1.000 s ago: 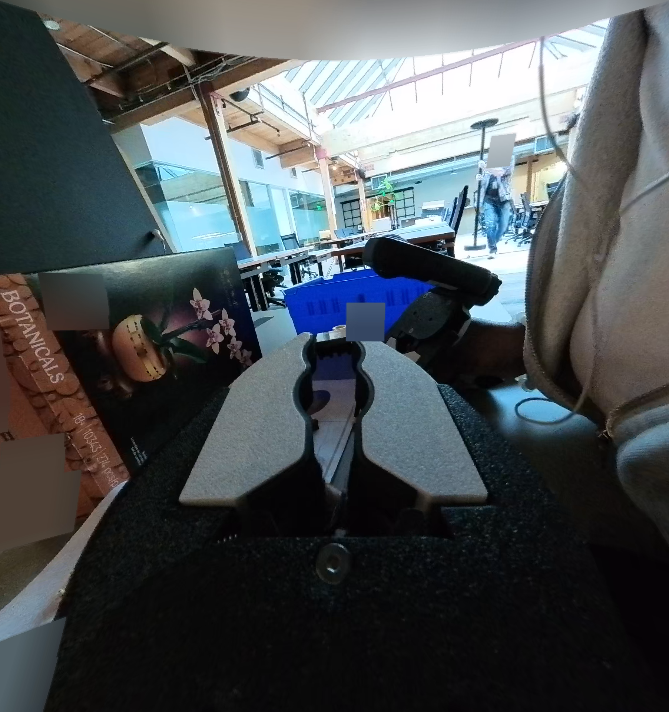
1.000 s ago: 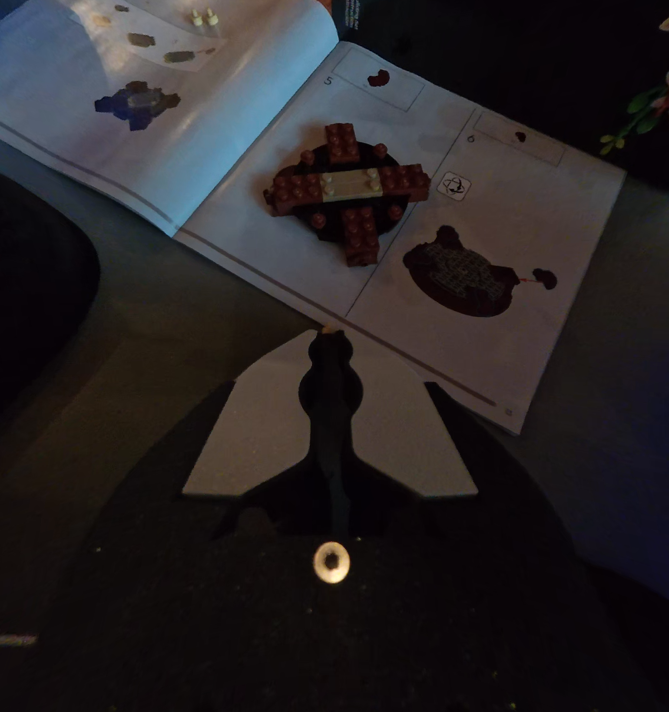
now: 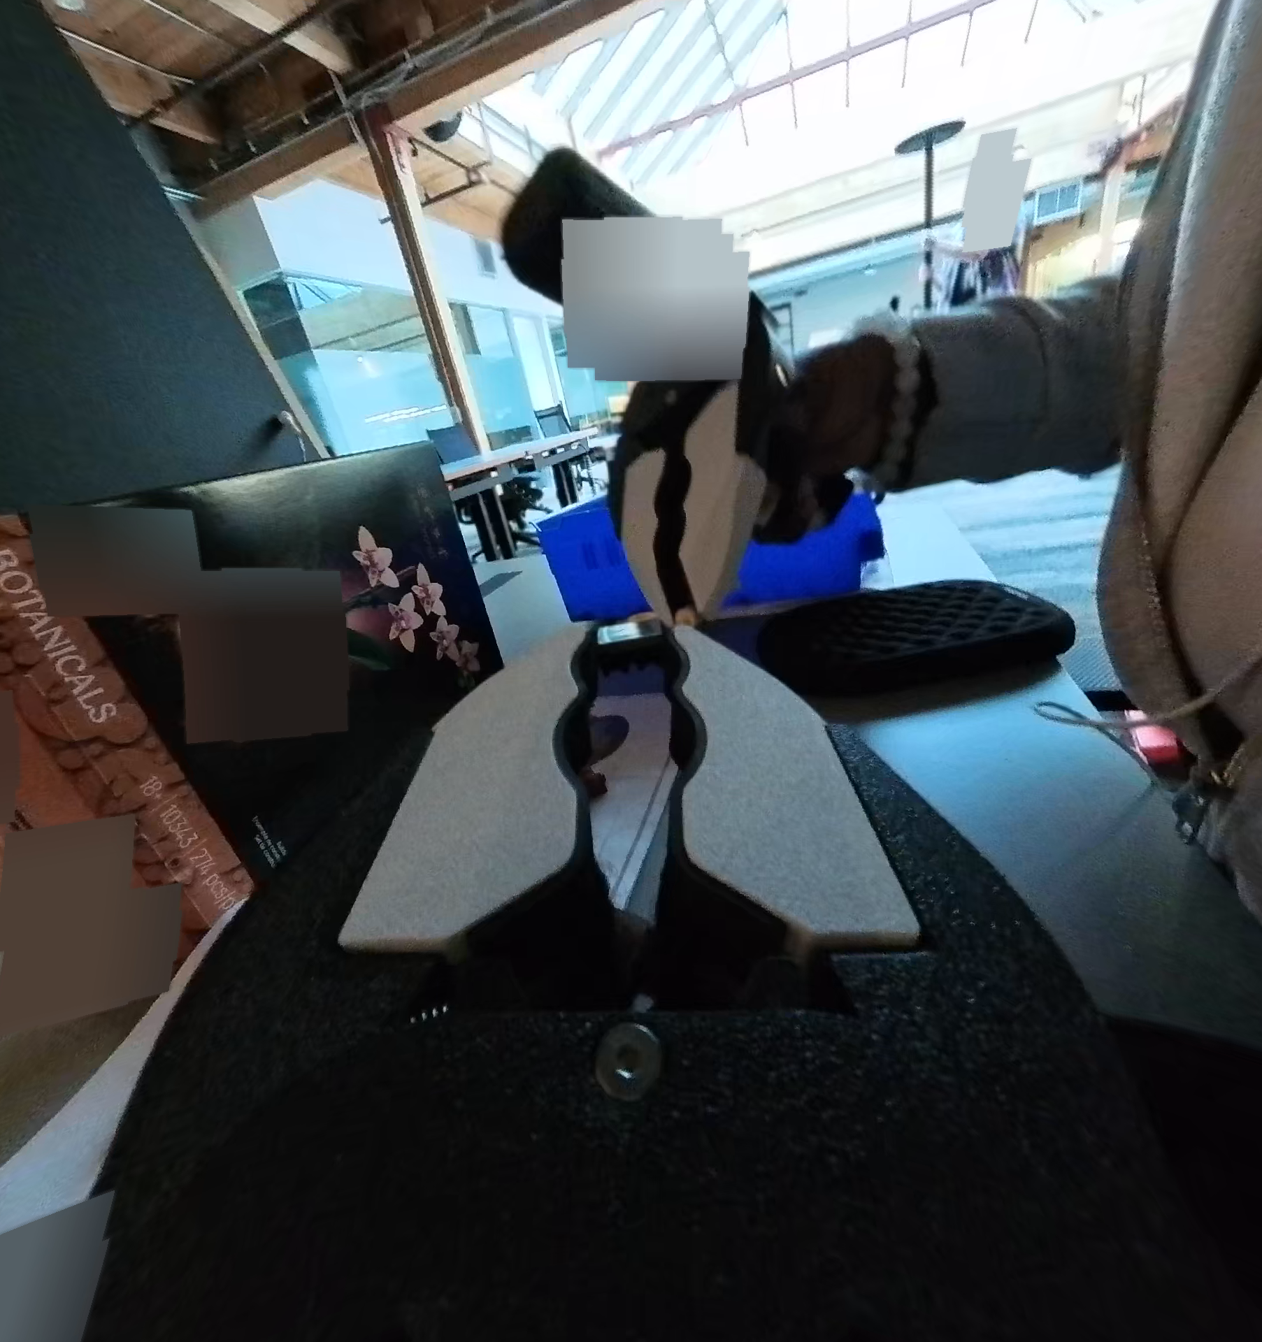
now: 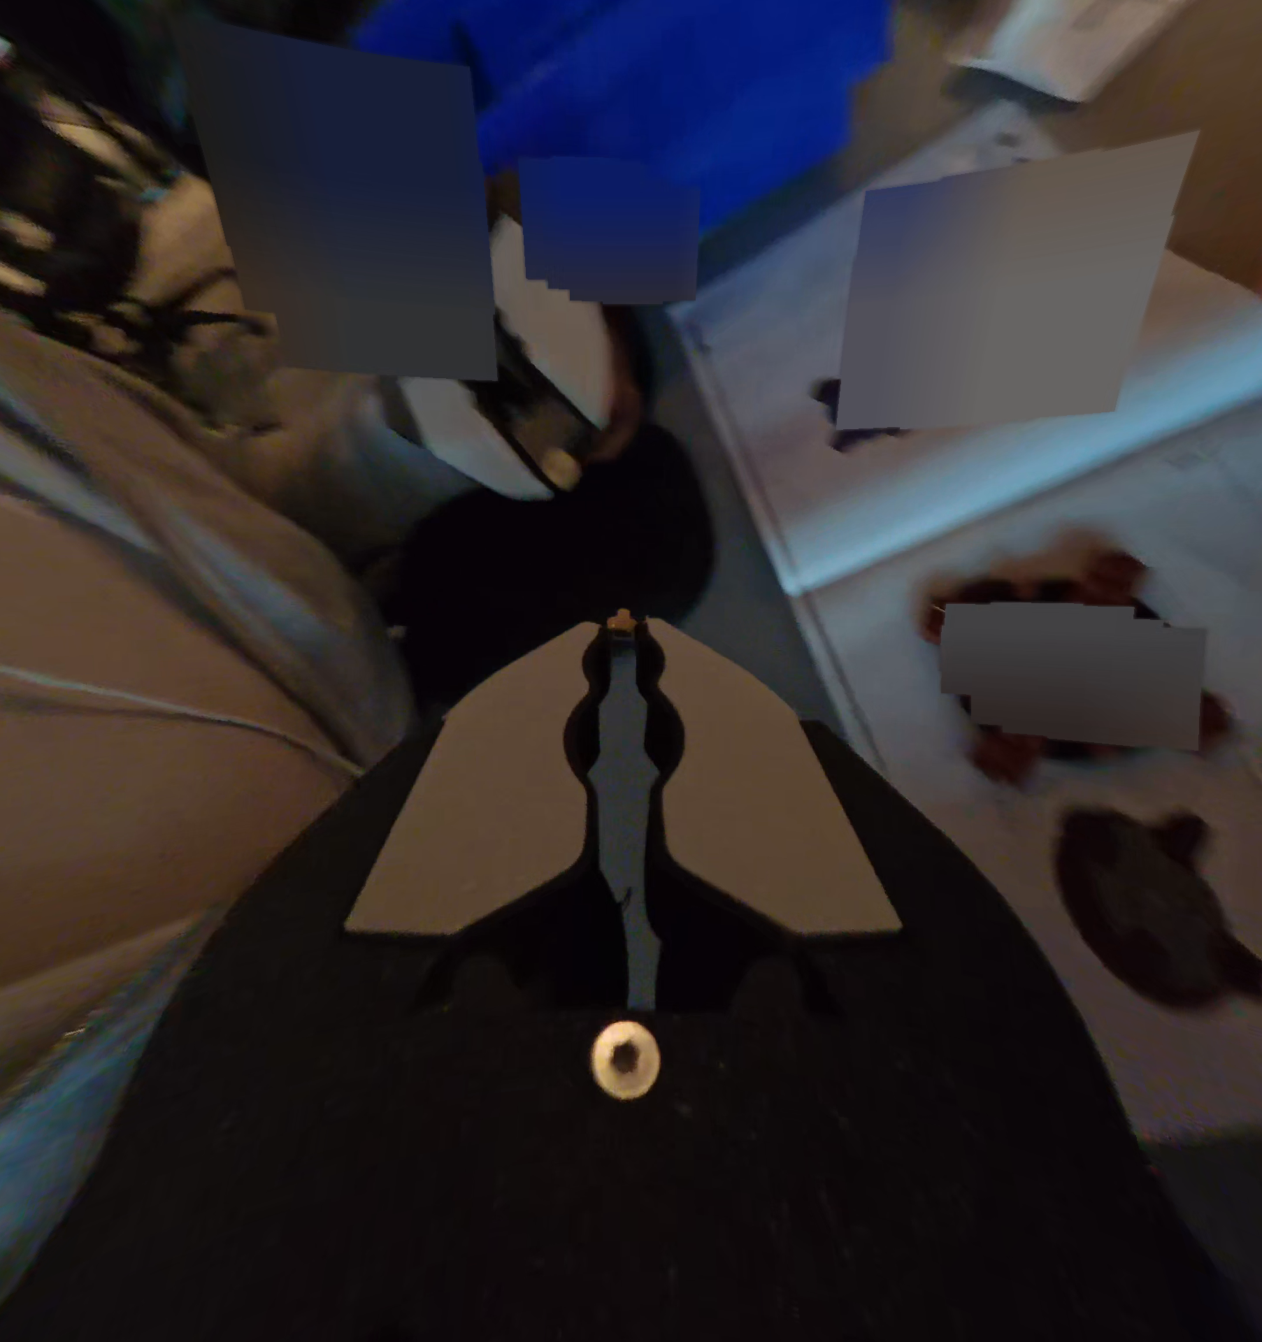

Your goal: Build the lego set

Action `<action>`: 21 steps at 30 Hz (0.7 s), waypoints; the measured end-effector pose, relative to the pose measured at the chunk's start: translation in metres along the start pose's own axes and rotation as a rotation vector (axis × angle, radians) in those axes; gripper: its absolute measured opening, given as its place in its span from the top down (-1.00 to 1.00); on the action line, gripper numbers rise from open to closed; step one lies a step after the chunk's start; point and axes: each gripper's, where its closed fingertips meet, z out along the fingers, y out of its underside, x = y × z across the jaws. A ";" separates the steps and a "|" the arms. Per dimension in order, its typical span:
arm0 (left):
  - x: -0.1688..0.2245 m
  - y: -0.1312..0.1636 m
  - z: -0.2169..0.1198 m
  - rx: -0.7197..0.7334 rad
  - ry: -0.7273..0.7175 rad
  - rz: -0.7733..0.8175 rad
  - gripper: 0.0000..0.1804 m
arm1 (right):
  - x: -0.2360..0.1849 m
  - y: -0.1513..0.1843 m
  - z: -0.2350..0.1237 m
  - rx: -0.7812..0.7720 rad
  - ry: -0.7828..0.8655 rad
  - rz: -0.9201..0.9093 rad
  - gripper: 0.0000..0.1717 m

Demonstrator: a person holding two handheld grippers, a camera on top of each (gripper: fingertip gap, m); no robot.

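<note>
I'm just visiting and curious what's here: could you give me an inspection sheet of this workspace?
Surface: grey table with an open booklet on it.
Things in hand: small dark piece; small tan piece; brown brick build on the booklet.
Clutter: black mesh pad, blue bin, flower-picture box.
Grippers: left gripper pinches the dark piece; right gripper pinches the tan piece.
Cables: thin cord.
Surroundings: open office, desks, skylight.

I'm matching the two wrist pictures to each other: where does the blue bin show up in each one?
Left wrist view: the blue bin stands mid-frame, behind the right gripper.
Right wrist view: the blue bin fills the top centre, blurred.
Shared landmark: the black mesh pad on the table.
</note>
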 end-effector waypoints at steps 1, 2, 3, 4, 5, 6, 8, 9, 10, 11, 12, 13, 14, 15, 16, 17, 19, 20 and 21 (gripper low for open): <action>0.001 0.001 0.001 -0.007 0.003 0.007 0.82 | -0.005 -0.003 0.001 -0.002 -0.040 0.016 0.94; 0.002 0.002 0.001 -0.015 0.007 0.016 0.82 | -0.009 -0.005 0.002 -0.002 -0.078 0.034 0.94; 0.004 0.003 0.002 -0.023 0.011 0.028 0.82 | -0.012 -0.006 0.003 0.004 -0.108 0.051 0.94; 0.005 0.004 0.003 -0.029 0.014 0.041 0.82 | -0.014 -0.007 0.004 0.013 -0.136 0.071 0.94; 0.007 0.005 0.003 -0.036 0.017 0.055 0.82 | -0.016 -0.008 0.004 0.021 -0.159 0.095 0.95; 0.008 0.006 0.004 -0.043 0.020 0.070 0.82 | -0.016 -0.008 0.003 0.030 -0.174 0.119 0.95; 0.011 0.008 0.006 -0.058 0.030 0.096 0.82 | -0.012 -0.008 0.001 0.047 -0.176 0.151 0.95; 0.013 0.010 0.007 -0.070 0.036 0.106 0.82 | -0.011 -0.008 -0.001 0.050 -0.168 0.161 0.95; 0.014 0.011 0.008 -0.081 0.044 0.116 0.82 | -0.010 -0.007 -0.003 0.051 -0.165 0.164 0.95; 0.015 0.012 0.010 -0.088 0.050 0.125 0.82 | -0.010 -0.006 -0.005 0.052 -0.159 0.164 0.95; 0.016 0.013 0.011 -0.093 0.053 0.132 0.82 | -0.010 -0.006 -0.006 0.054 -0.149 0.164 0.95; 0.016 0.013 0.012 -0.094 0.055 0.138 0.82 | -0.010 -0.005 -0.008 0.054 -0.143 0.161 0.94; 0.016 0.011 0.012 -0.084 0.056 0.141 0.82 | -0.011 -0.005 -0.009 0.053 -0.138 0.157 0.94; 0.017 0.008 0.013 -0.064 0.056 0.138 0.82 | -0.012 -0.004 -0.009 0.052 -0.136 0.153 0.94; 0.018 0.003 0.014 -0.040 0.062 0.123 0.82 | -0.013 -0.004 -0.010 0.051 -0.139 0.151 0.94; 0.020 0.000 0.014 -0.018 0.070 0.100 0.82 | -0.014 -0.004 -0.011 0.050 -0.140 0.152 0.94; 0.022 -0.004 0.016 -0.003 0.072 0.073 0.82 | -0.015 -0.005 -0.012 0.044 -0.144 0.148 0.94; 0.022 -0.004 0.017 -0.002 0.070 0.072 0.82 | -0.016 -0.005 -0.012 0.034 -0.145 0.144 0.94; 0.023 -0.005 0.017 -0.002 0.068 0.072 0.82 | -0.017 -0.004 -0.012 0.022 -0.144 0.138 0.94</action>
